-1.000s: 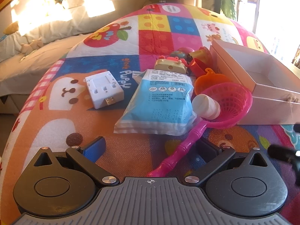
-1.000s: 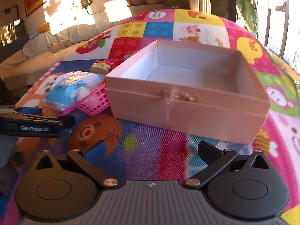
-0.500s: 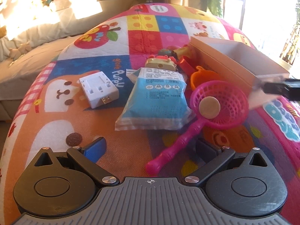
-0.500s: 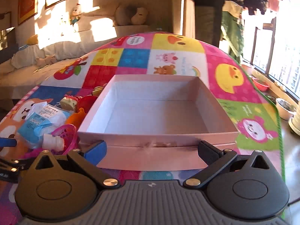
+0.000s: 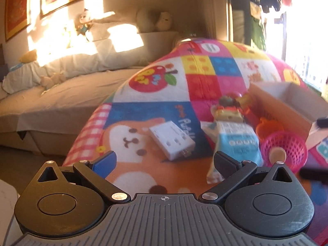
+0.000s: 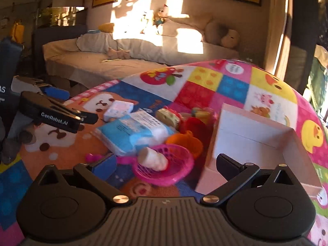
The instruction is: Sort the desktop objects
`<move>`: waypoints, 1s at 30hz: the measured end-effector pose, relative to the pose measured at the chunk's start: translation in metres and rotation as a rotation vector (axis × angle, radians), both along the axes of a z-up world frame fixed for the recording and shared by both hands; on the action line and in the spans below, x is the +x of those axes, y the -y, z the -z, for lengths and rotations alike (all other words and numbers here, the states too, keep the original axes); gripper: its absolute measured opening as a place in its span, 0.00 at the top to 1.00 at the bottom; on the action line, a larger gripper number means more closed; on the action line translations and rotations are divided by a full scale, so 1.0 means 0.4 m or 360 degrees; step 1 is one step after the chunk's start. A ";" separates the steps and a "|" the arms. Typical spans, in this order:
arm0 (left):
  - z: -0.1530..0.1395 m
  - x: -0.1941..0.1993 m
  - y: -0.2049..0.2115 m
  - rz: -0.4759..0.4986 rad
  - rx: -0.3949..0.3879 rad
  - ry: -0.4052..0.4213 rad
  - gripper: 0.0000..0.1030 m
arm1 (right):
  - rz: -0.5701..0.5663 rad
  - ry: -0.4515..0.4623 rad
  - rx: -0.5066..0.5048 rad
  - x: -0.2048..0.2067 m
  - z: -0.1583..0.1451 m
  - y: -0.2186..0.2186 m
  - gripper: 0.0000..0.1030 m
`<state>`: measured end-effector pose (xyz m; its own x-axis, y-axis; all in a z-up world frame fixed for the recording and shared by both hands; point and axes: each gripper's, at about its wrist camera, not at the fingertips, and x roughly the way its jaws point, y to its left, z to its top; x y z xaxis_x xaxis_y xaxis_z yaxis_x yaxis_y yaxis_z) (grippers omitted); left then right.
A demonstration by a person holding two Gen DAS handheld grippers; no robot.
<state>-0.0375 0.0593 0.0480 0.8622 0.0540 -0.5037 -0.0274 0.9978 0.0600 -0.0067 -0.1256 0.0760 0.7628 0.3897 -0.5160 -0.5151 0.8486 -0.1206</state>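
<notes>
Both claws, left claw [image 5: 164, 160] and right claw [image 6: 165, 165], gape wide and empty above the quilt-covered worktop [image 6: 235, 86]. At the right claw's 12 o'clock lies the pink strainer [image 6: 164, 169] cradling a white bottle [image 6: 152, 160]; at 11 o'clock, farther, the blue packet [image 6: 131, 132]; at 2 o'clock the open pink box [image 6: 252, 141].

Toy clutter [image 6: 155, 135] beside open box [image 6: 256, 141]
</notes>
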 end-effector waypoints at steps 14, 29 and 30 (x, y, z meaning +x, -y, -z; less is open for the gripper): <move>0.006 -0.009 -0.022 0.0102 -0.0214 -0.0083 0.00 | -0.0420 -0.0379 0.0274 -0.007 0.020 -0.046 0.11; 0.078 -0.002 0.217 0.0640 0.0227 -0.0084 0.00 | 0.0320 -0.0675 0.0806 0.346 0.004 0.170 0.00; 0.078 -0.001 0.214 0.0641 0.0227 -0.0087 0.00 | 0.0305 -0.0731 0.0826 0.372 0.023 0.155 0.00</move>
<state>-0.0379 -0.0261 0.0166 0.8008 -0.2090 -0.5613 0.3697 0.9098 0.1887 0.1421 -0.1877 0.0667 0.5924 0.5529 -0.5860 -0.2532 0.8183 0.5161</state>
